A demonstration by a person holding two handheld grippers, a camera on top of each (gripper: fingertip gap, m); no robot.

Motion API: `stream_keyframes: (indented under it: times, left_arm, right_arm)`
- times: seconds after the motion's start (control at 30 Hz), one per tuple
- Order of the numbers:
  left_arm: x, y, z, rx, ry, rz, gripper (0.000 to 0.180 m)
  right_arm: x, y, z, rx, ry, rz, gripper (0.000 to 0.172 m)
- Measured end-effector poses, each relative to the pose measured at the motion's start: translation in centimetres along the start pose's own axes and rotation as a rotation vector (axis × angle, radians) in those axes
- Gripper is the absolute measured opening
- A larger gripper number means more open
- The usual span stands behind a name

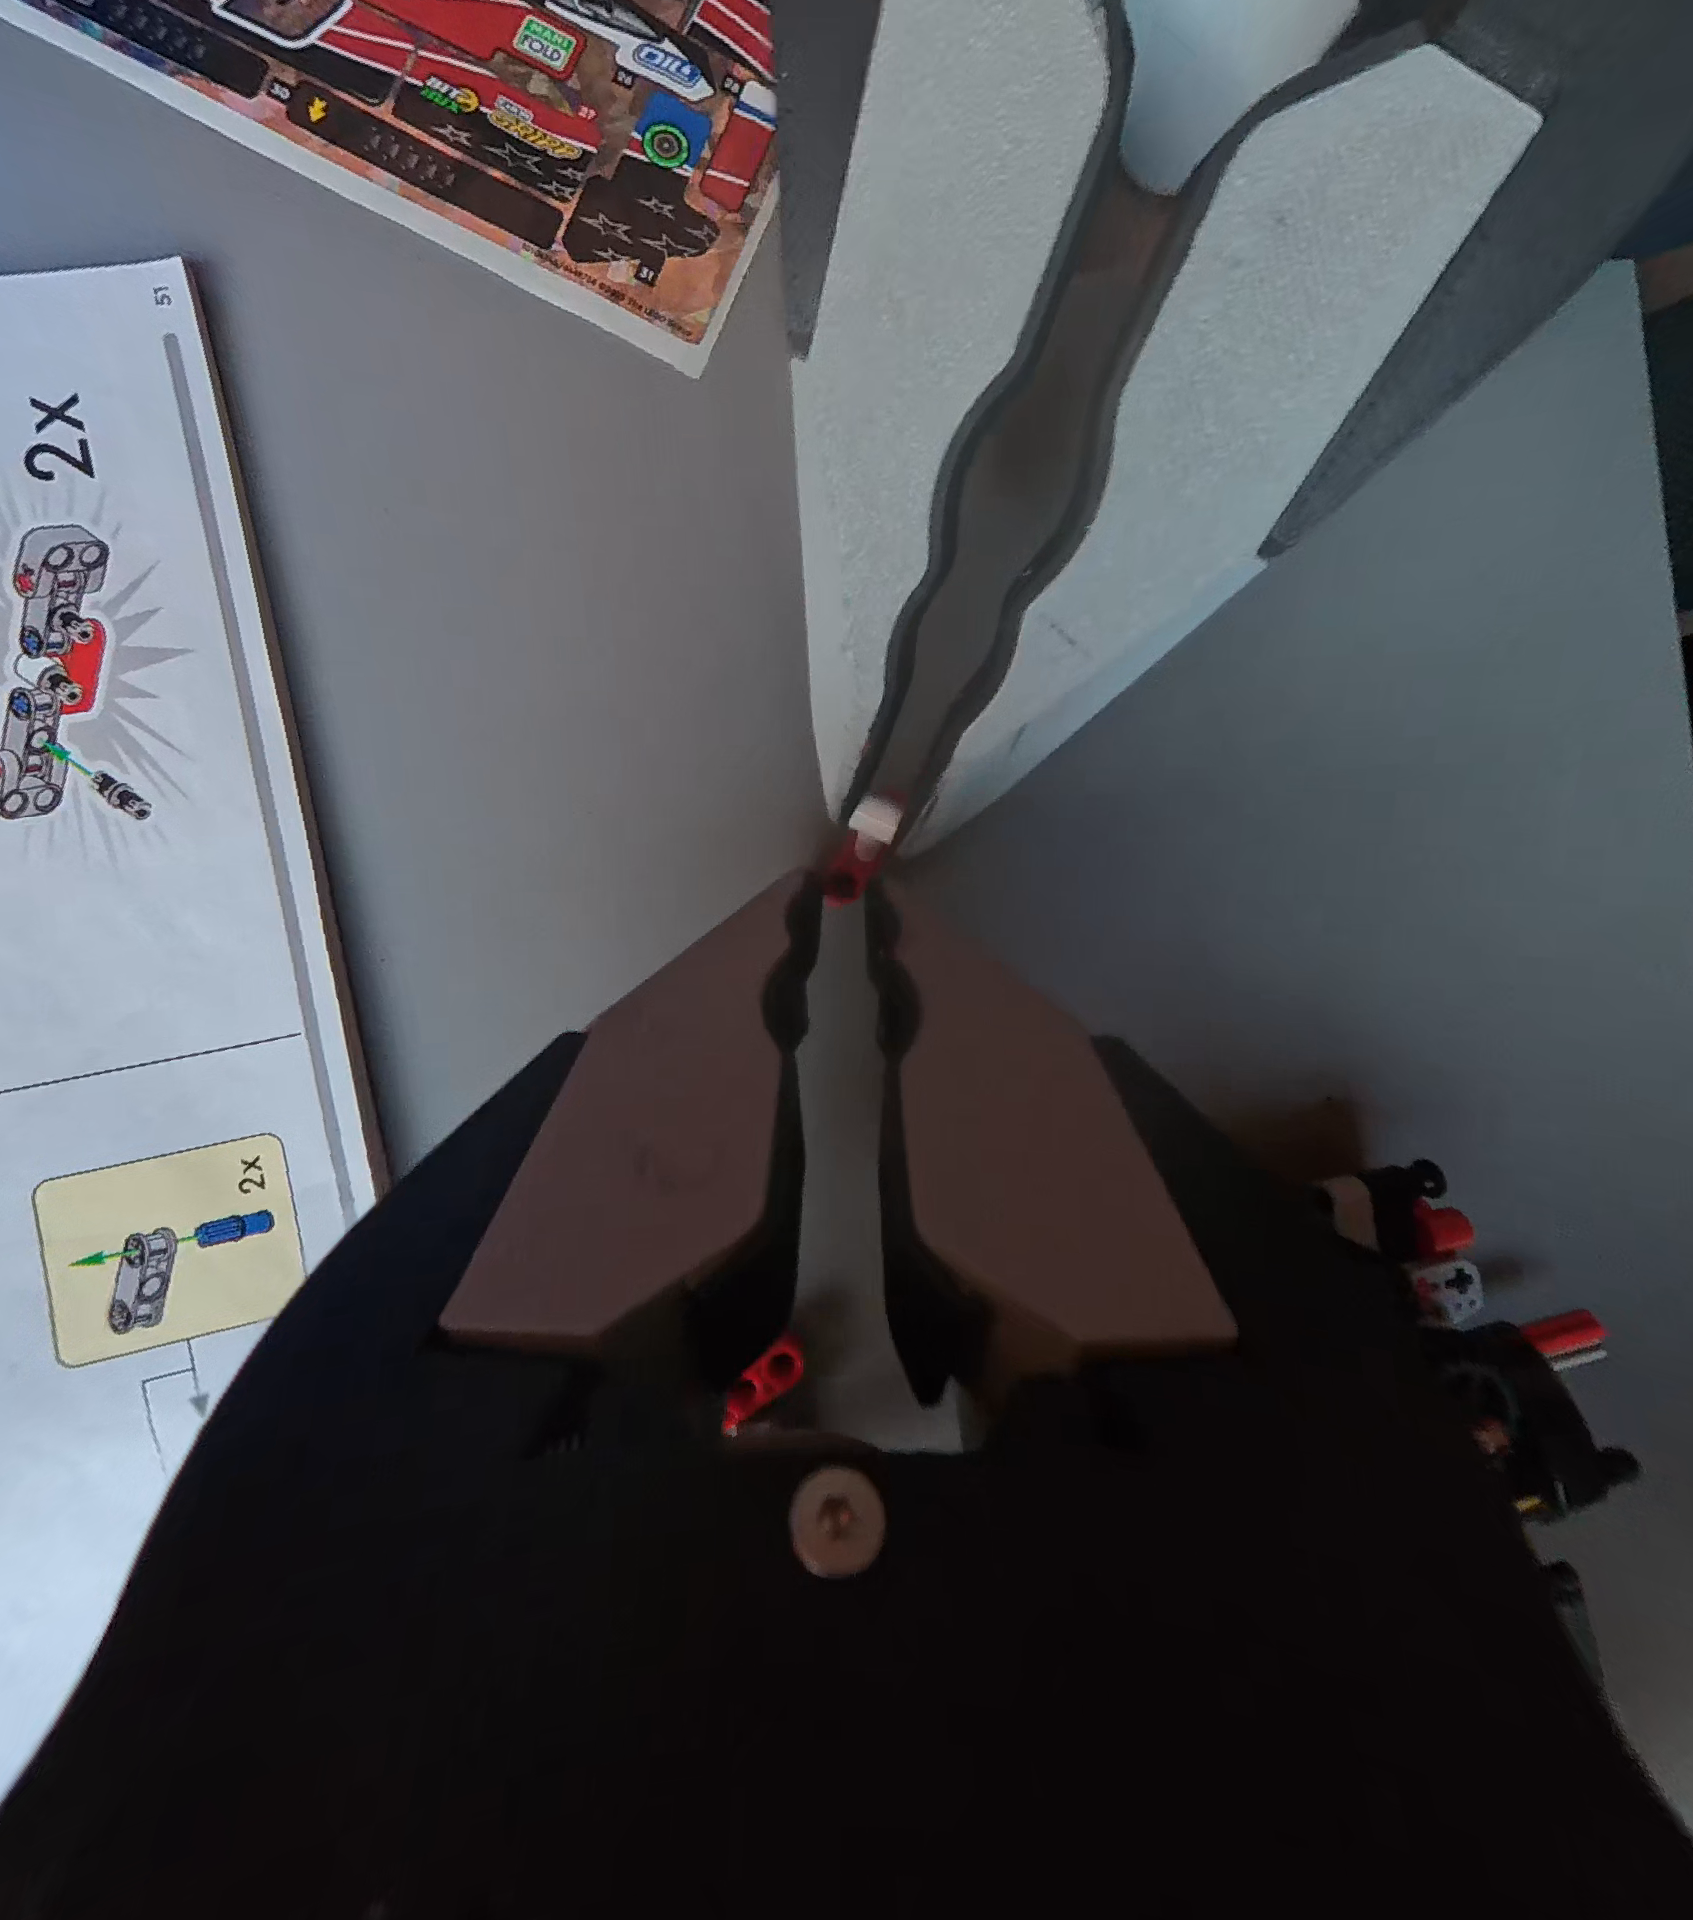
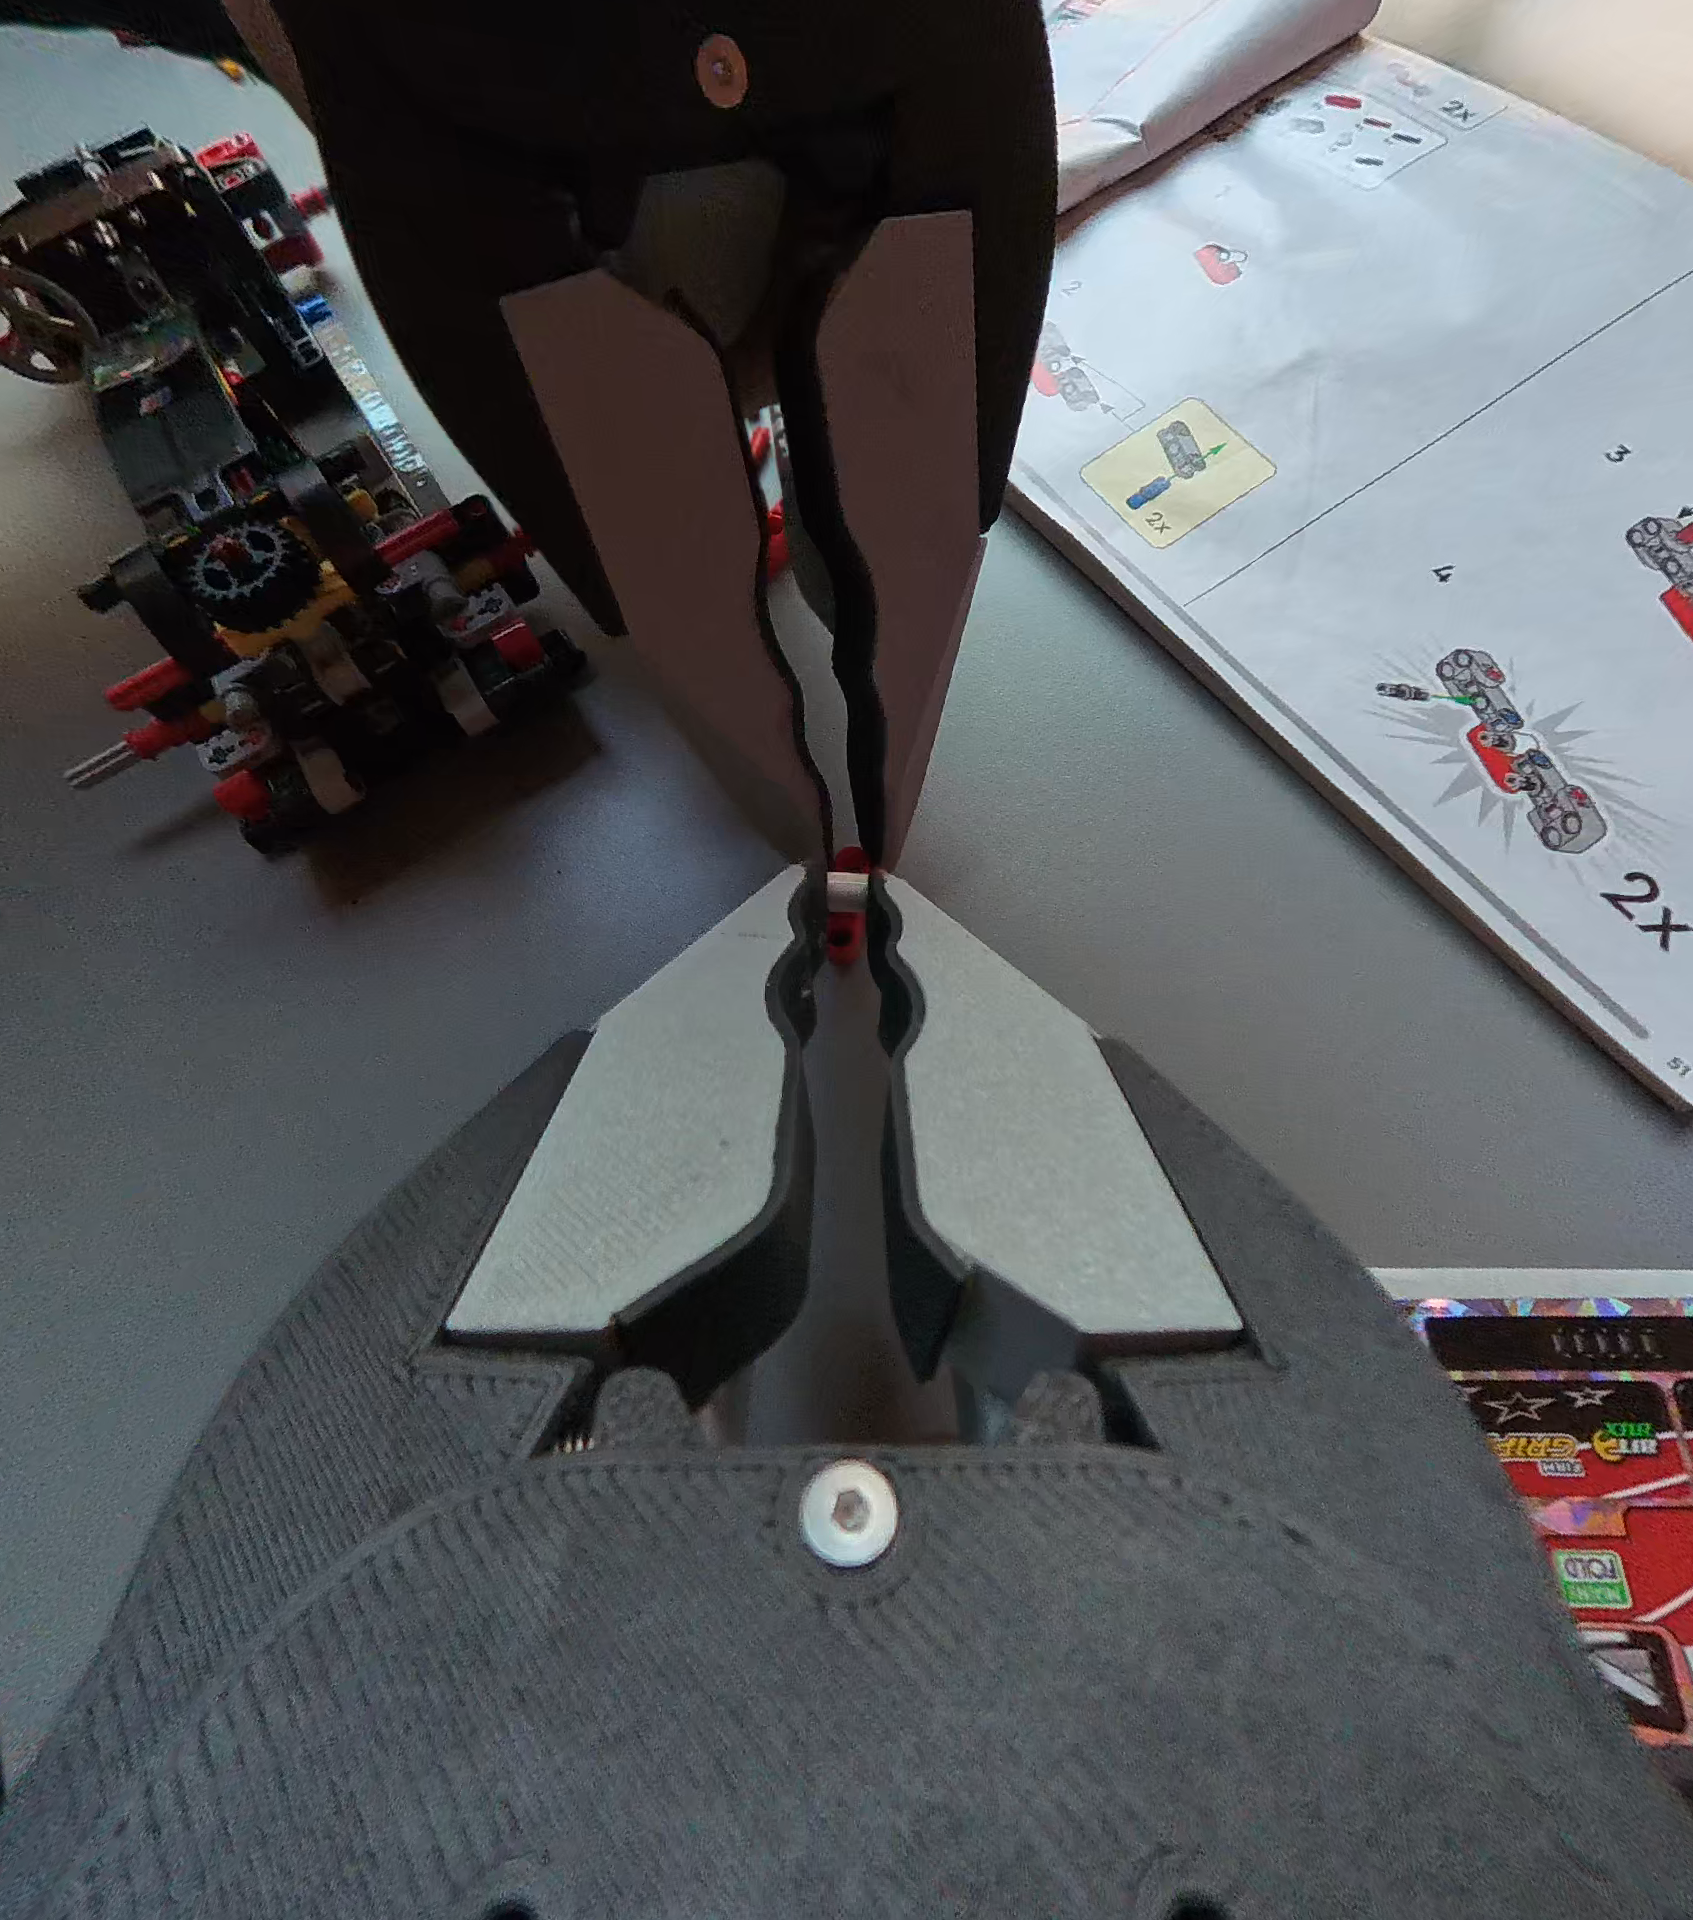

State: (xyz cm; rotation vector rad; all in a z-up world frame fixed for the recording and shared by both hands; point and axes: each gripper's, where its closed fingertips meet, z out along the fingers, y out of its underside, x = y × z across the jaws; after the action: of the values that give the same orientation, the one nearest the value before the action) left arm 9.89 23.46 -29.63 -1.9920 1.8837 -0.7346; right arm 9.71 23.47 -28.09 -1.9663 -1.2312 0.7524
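At frame centre, above the counter | your left claw pinches a red piece | your right claw pinches its white piece, tip to tip.

A hobby table: instruction booklet, sticker sheet, brick-built vehicle.

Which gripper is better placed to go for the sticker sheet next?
Probably right gripper: the sticker sheet lies beside its body; the left gripper is opposite, by the brick model. Both pinch the red-and-white part.
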Motion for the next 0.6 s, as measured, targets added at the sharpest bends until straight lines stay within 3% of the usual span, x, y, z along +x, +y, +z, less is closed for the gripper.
stream_keyframes:
  times: [0.13,0.37,0.6]
  left_arm:
    - [0.05,-0.05,0.03,0.015,0.009,-0.037,0.004]
    - [0.05,-0.06,0.08,0.011,0.007,-0.039,0.004]
    - [0.04,-0.06,0.1,0.032,0.008,-0.068,0.003]
  right_arm:
    - [0.09,0.13,-0.08,-0.05,0.036,-0.099,0.005]
    - [0.06,0.31,-0.03,-0.279,0.087,-0.326,0.005]
    - [-0.12,0.1,0.39,-0.313,-0.017,-0.332,0.005]
